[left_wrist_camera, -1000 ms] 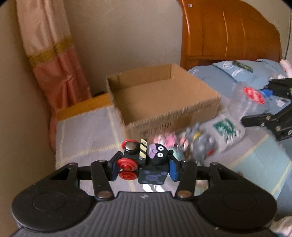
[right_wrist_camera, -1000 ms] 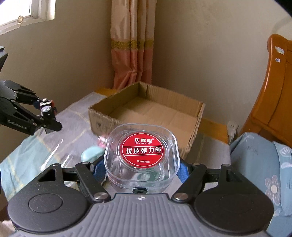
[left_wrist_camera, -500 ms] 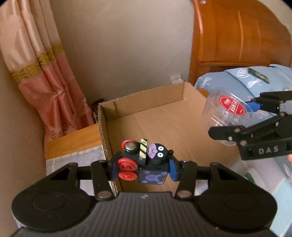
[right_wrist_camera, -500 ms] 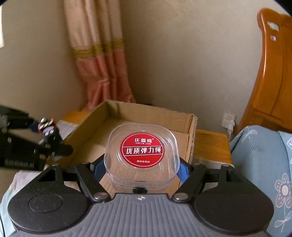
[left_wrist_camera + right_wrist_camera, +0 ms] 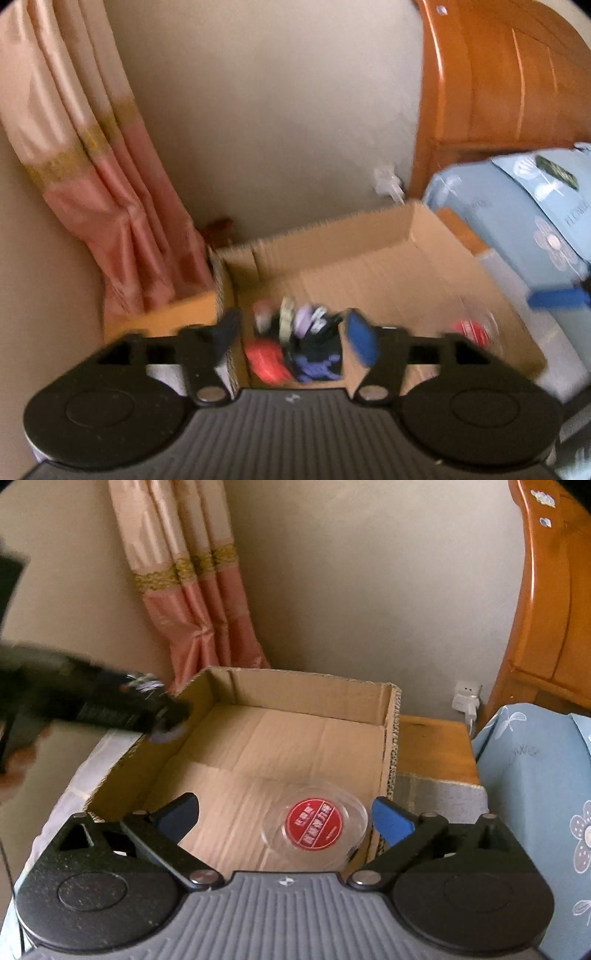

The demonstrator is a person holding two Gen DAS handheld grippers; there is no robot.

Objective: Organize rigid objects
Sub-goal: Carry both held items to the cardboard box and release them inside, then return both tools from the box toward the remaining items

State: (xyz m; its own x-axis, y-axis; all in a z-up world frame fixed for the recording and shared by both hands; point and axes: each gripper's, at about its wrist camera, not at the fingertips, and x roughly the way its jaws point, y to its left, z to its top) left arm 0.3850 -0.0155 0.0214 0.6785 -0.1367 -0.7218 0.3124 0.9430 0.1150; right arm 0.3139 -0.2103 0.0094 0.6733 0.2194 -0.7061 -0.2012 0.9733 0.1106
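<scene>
An open cardboard box (image 5: 295, 738) stands on the cloth-covered surface; it also shows in the left wrist view (image 5: 388, 266). My right gripper (image 5: 286, 818) is open above the box's near right part. The clear plastic case with a red round label (image 5: 316, 825) lies on the box floor below it, apart from both fingers. My left gripper (image 5: 295, 339) is open over the box's left edge. The black toy train with red wheels (image 5: 295, 347), blurred, sits between its spread fingers, apart from both pads. The left gripper shows blurred in the right wrist view (image 5: 162, 712).
A pink curtain (image 5: 192, 602) hangs behind the box's left corner. A wooden headboard (image 5: 550, 609) and a blue pillow (image 5: 535, 775) stand to the right. A wall socket (image 5: 467, 698) and a wooden ledge (image 5: 432, 749) lie behind the box.
Both grippers moved over the box and opened. The clear case dropped from the right gripper onto the box floor. The toy train came free of the left fingers.
</scene>
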